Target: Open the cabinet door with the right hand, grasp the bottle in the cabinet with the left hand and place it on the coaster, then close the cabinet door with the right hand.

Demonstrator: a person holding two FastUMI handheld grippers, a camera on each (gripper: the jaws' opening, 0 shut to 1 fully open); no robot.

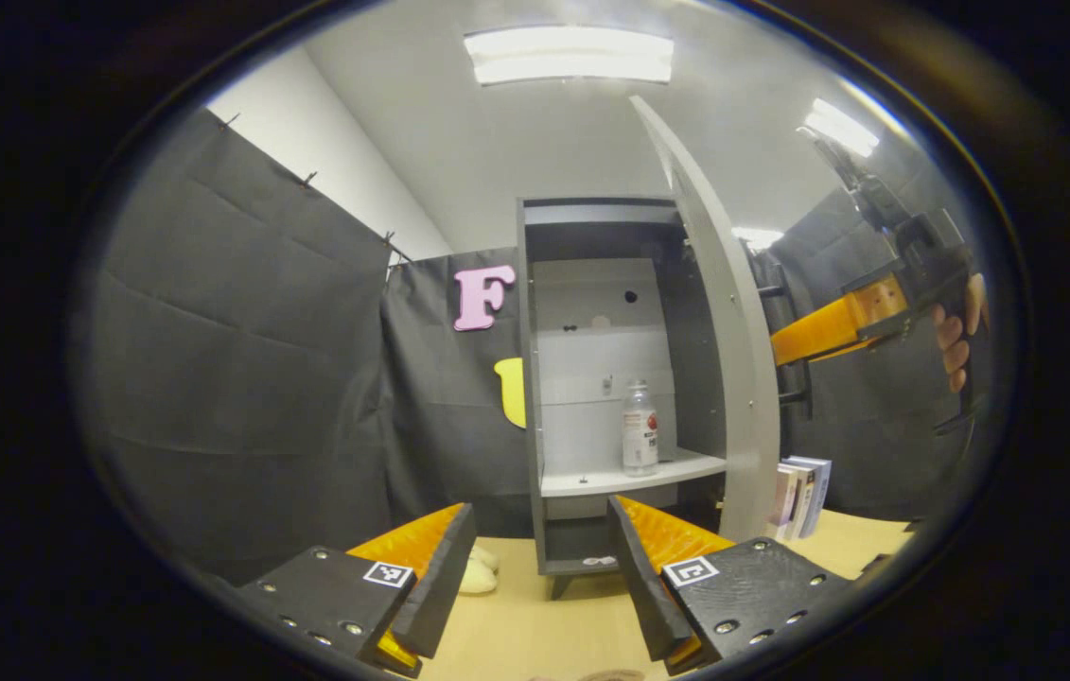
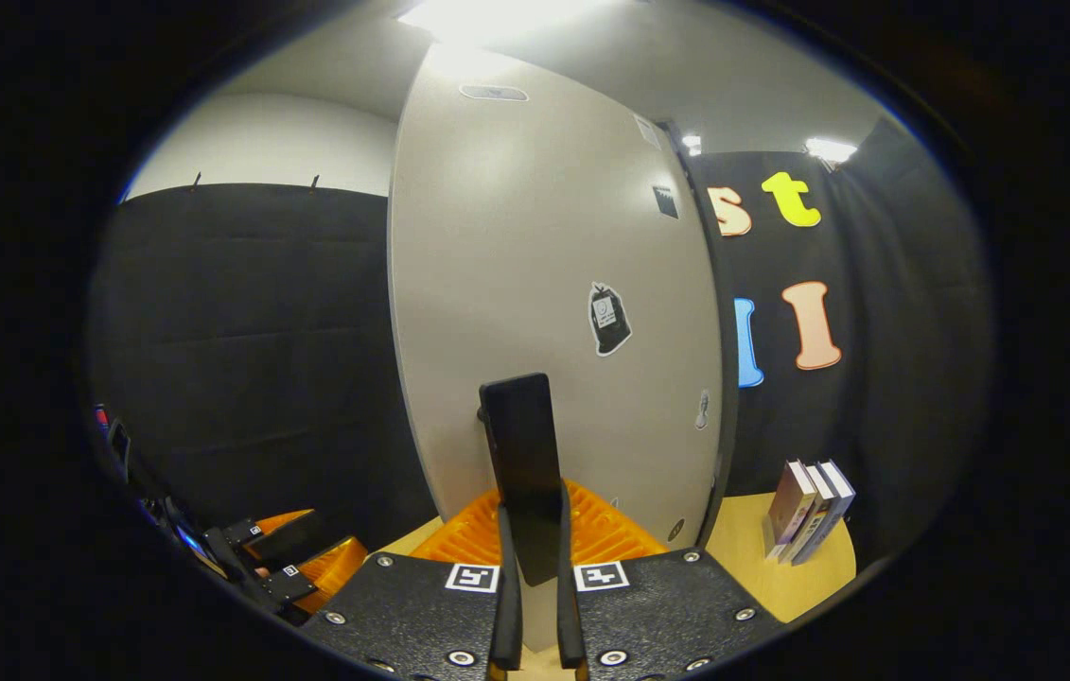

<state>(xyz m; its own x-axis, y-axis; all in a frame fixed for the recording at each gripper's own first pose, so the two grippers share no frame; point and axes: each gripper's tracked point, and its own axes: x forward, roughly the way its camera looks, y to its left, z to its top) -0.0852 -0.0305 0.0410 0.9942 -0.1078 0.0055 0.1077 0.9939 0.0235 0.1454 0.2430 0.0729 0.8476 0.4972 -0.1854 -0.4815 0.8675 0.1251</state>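
One clear plastic bottle (image 1: pixel 640 427) stands on the grey cabinet's (image 1: pixel 531 378) shelf. The left tongs (image 1: pixel 542 579) gape wide before it; the right tongs (image 2: pixel 531 577) pinch the door's black handle (image 2: pixel 523 463). Three books (image 2: pixel 809 511) stand on the wooden bench (image 2: pixel 780 577).

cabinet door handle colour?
Black; the handle shows best in the right gripper view, clamped by the right hand-held gripper.

A few books (image 1: pixel 801 494) stand upright together on the light wooden table (image 1: pixel 535 624), near the black cloth wall (image 1: pixel 241 378). Two pale rounded objects (image 1: pixel 480 573) lie on the table close to that wall. Ceiling light panels (image 1: pixel 569 55) glow overhead
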